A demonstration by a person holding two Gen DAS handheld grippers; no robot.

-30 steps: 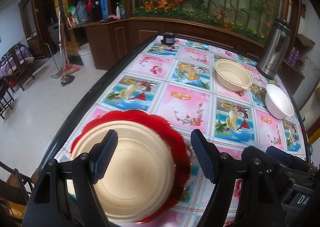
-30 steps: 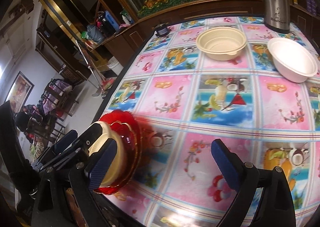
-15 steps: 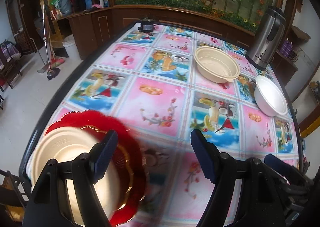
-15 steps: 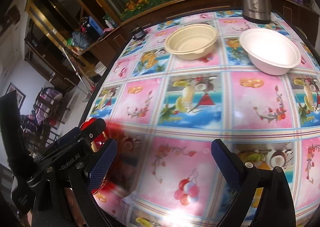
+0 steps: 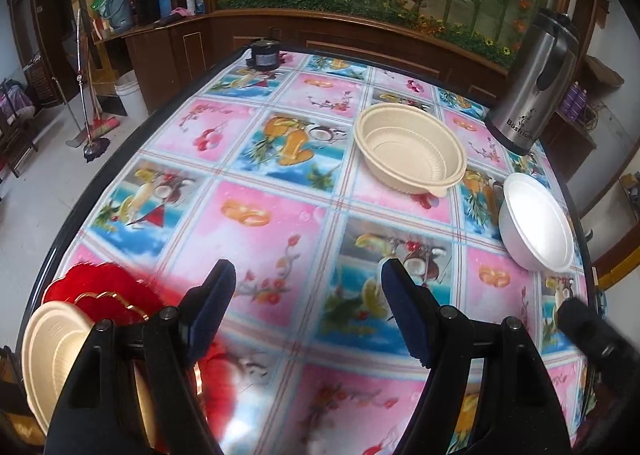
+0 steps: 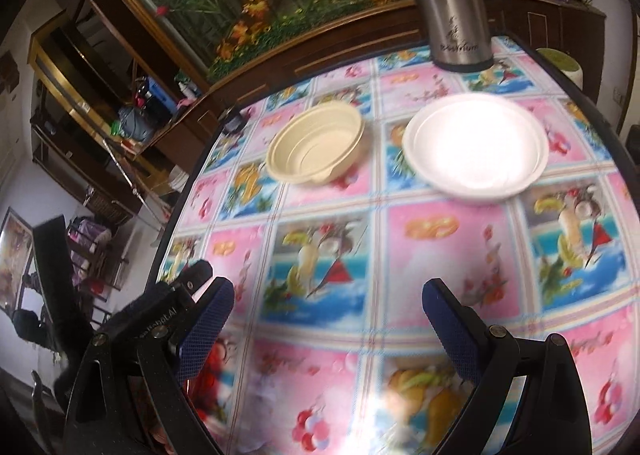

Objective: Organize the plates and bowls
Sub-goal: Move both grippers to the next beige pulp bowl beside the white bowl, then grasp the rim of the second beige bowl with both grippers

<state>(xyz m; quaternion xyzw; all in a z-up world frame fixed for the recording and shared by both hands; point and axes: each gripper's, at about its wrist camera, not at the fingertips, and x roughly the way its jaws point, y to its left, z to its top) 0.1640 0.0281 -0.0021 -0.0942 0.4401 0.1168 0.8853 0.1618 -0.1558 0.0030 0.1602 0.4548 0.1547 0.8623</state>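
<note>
A cream plate (image 5: 50,339) lies on a red plate (image 5: 108,295) at the table's near left corner, partly hidden behind my left gripper's arm. A beige bowl (image 5: 410,149) and a white bowl (image 5: 538,223) stand at the far right; both show in the right wrist view, the beige bowl (image 6: 316,143) left of the white bowl (image 6: 476,145). My left gripper (image 5: 308,311) is open and empty above the table's middle. My right gripper (image 6: 328,327) is open and empty, short of the bowls. The red plate (image 6: 208,371) peeks beside its left finger.
A steel thermos jug (image 5: 536,83) stands at the far right corner behind the bowls. A small black jar (image 5: 264,55) sits at the far table edge. The table (image 5: 264,227) has a patterned pink and blue cloth. A wooden planter cabinet runs behind it.
Both grippers swung right, away from the stacked plates. The plates slid to the left edge of both views and the bowls came nearer, mostly in the right wrist view. Both stayed open.
</note>
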